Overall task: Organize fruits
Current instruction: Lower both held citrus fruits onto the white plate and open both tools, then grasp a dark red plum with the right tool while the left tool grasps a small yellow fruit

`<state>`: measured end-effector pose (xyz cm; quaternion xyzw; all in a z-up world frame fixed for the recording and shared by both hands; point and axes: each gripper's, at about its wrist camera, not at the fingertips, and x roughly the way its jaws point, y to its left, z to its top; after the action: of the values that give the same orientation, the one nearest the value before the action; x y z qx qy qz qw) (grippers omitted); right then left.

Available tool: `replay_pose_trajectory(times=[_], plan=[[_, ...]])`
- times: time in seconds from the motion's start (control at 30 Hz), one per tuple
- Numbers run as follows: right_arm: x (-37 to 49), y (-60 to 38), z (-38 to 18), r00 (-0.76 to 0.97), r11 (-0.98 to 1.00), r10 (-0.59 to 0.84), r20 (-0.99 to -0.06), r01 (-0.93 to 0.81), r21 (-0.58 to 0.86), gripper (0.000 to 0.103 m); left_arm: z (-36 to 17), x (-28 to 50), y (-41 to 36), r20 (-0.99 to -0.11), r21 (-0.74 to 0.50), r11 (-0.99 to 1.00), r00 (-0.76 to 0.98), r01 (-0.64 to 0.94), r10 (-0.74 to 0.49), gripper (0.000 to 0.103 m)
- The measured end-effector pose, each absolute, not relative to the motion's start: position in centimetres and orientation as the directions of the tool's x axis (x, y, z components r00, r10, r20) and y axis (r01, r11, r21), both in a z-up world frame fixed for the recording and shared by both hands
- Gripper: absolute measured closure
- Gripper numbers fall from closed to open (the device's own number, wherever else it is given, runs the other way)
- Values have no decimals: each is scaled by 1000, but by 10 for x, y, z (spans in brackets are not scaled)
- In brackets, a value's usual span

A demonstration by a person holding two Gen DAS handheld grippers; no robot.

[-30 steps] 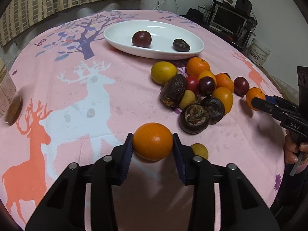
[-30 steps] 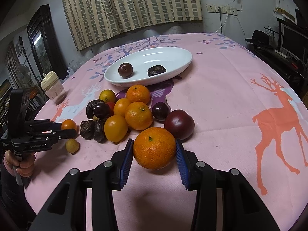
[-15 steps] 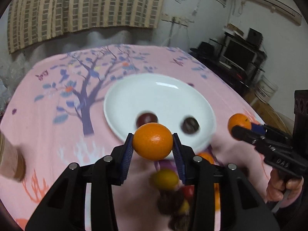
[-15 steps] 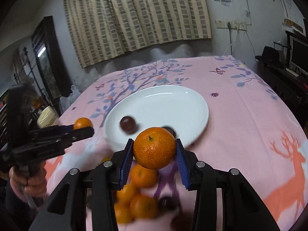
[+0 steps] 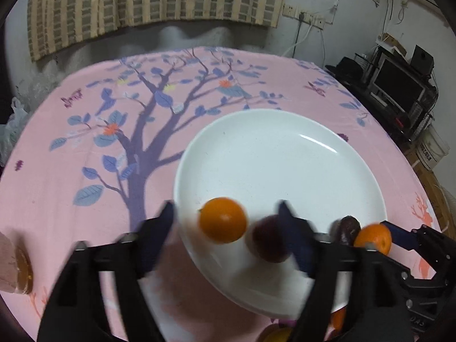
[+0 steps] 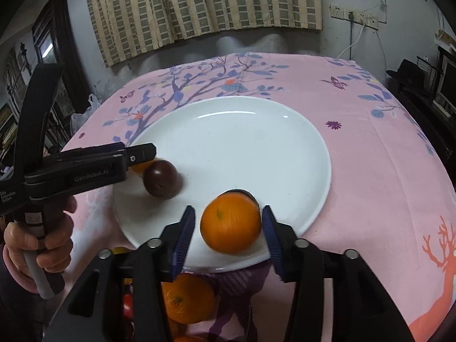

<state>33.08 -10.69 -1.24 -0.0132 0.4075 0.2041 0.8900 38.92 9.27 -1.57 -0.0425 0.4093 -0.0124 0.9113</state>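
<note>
A white oval plate (image 5: pixel 285 156) (image 6: pixel 242 142) lies on the pink tablecloth. My left gripper (image 5: pixel 226 228) is open over the plate's near left rim, with a small orange (image 5: pixel 223 219) loose between its spread fingers. A dark purple fruit (image 5: pixel 269 239) (image 6: pixel 162 179) and a wrinkled dark fruit (image 5: pixel 347 228) lie on the plate. My right gripper (image 6: pixel 229 226) is open, and a larger orange (image 6: pixel 230 222) sits between its fingers without touching the pads, over the plate's near rim. That orange also shows in the left wrist view (image 5: pixel 373 239).
More oranges (image 6: pixel 188 299) and other fruit lie on the cloth in front of the plate, partly hidden by my right gripper. A jar (image 5: pixel 14 268) stands at the table's left edge. A striped curtain, shelves and a screen stand beyond the table.
Both grippers moved forward over the plate and opened. Each orange, held tight half a second ago, is now free between the fingers and blurred by motion.
</note>
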Motion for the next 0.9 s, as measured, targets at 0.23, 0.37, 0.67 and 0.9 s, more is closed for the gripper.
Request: replay_pose_trajectory(times=[0.23, 0.37, 0.67, 0.9], plan=[[299, -139, 10, 640, 906, 403, -654, -379, 188, 37, 10, 348, 91, -700, -75, 997, 713, -16, -41, 7], [290, -166, -1, 620, 916, 395, -678, -324, 237, 35, 9, 323, 92, -701, -47, 999, 713, -20, -19, 7], [247, -187, -29, 524, 886, 442, -728, -380, 265, 31, -14, 242, 112, -712, -43, 999, 702, -6, -26, 6], [225, -182, -42, 473, 873, 437, -765, -427, 236, 31, -25, 209, 133, -722, -167, 986, 683, -18, -110, 5]])
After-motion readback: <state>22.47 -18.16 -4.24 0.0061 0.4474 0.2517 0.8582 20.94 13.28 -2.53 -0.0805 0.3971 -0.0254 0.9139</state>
